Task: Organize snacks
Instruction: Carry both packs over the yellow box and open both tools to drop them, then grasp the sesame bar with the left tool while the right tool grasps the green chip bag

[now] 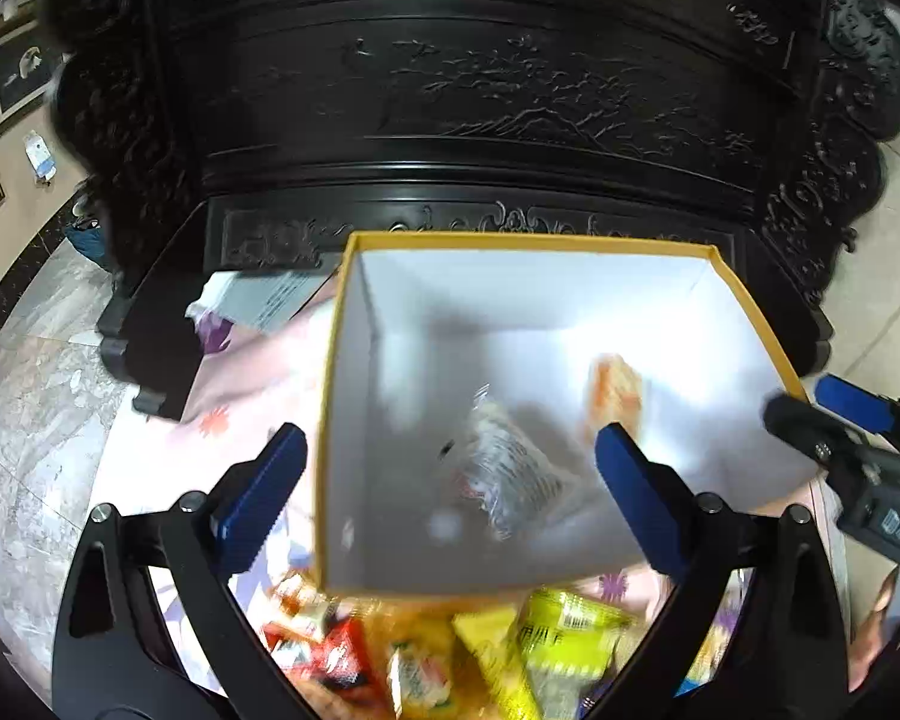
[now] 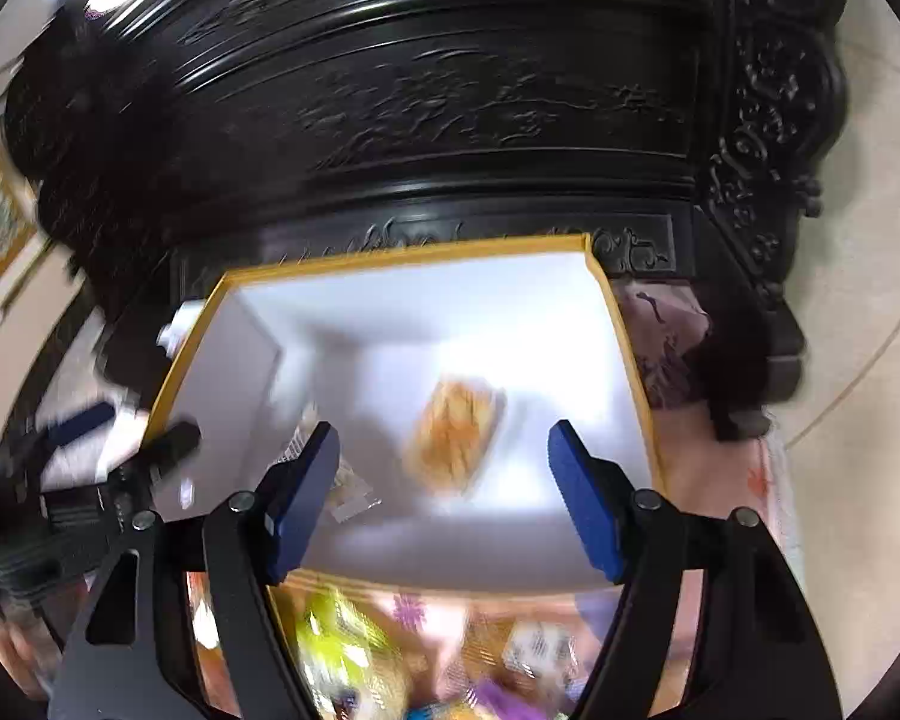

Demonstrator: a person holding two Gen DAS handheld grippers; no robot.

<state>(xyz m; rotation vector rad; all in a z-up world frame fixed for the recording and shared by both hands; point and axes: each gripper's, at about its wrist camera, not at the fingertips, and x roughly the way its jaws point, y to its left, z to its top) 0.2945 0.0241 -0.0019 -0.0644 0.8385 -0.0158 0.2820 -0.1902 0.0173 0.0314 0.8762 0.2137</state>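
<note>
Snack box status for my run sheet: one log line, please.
left gripper open | right gripper open | box: clear packet, orange packet

Around my work spot

A dark carved wooden cabinet (image 1: pixel 480 90) fills twelve o'clock; a pink floral cloth (image 1: pixel 240 384) lies at nine, marble floor (image 1: pixel 36 420) beyond it, and a framed picture (image 1: pixel 15 69) at ten.

Box (image 1: pixel 570 240) yellow-rimmed, white inside; orange packet (image 2: pixel 453 435), blurred; fingers (image 1: pixel 264 498) blue; cloth (image 1: pixel 252 396) pink, floral.
</note>
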